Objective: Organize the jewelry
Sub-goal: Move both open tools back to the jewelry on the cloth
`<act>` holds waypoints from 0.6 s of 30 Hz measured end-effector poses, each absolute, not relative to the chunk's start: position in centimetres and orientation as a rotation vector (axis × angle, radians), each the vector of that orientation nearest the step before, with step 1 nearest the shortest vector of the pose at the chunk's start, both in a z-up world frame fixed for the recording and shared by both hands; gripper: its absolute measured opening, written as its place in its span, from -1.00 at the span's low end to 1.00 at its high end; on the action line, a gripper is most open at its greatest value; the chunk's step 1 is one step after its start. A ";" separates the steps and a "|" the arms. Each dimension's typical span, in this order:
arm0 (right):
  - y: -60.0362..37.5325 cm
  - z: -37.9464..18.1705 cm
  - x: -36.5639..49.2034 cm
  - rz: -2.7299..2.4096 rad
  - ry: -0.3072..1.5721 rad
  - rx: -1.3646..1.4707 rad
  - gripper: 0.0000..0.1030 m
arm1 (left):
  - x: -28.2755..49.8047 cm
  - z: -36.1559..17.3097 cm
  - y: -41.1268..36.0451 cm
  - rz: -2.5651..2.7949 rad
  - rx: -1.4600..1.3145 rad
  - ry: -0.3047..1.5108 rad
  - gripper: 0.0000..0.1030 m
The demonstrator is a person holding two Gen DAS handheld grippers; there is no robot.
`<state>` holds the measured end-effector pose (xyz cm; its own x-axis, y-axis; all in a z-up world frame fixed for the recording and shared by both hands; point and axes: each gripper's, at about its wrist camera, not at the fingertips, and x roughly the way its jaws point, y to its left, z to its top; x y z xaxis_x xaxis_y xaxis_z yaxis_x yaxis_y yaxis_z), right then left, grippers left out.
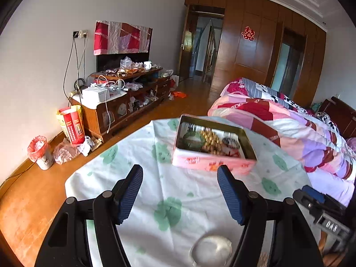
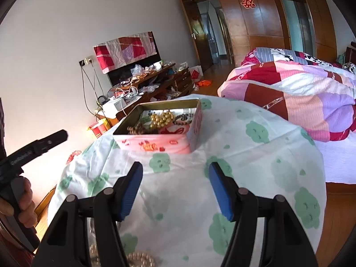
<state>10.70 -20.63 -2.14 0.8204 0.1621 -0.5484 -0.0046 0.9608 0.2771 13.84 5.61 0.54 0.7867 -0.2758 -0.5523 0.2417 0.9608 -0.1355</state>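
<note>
Both grippers, left [image 1: 180,178] and right [image 2: 175,173], gape empty; tin [image 2: 164,143] at frame centre sits on loose cloth [image 2: 255,166], could slide if nudged

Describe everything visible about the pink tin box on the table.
The pink tin box is a shallow rectangular metal container, lid off, with red printed designs outside and a shiny gold-toned inside. It sits flat on the green-patterned cloth, beyond both claws, touched by neither. Inside lie gold beads, brown wooden beads, a dark bracelet and a green bangle.
</note>
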 end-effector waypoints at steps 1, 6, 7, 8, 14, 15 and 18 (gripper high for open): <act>-20.7 -2.3 10.4 0.101 0.613 0.274 0.26 | 13.4 0.2 5.9 -0.281 -0.051 0.610 0.35; -20.0 -3.7 9.5 0.201 0.685 0.284 0.26 | 11.4 -2.0 6.9 -0.292 -0.019 0.657 0.35; -19.7 -4.0 9.2 0.225 0.697 0.280 0.26 | 11.2 -2.5 7.1 -0.298 -0.029 0.676 0.35; -19.2 -4.4 9.0 0.256 0.714 0.269 0.26 | 11.0 -2.9 7.4 -0.308 -0.044 0.692 0.35; -16.0 -6.4 7.9 0.429 0.830 0.158 0.26 | 9.9 -4.4 8.1 -0.310 -0.039 0.736 0.35; -15.4 -6.6 7.6 0.450 0.846 0.129 0.26 | 9.6 -4.4 8.3 -0.311 -0.036 0.736 0.35; -13.6 -6.8 7.1 0.487 0.868 0.033 0.26 | 9.1 -4.3 8.7 -0.313 -0.036 0.732 0.35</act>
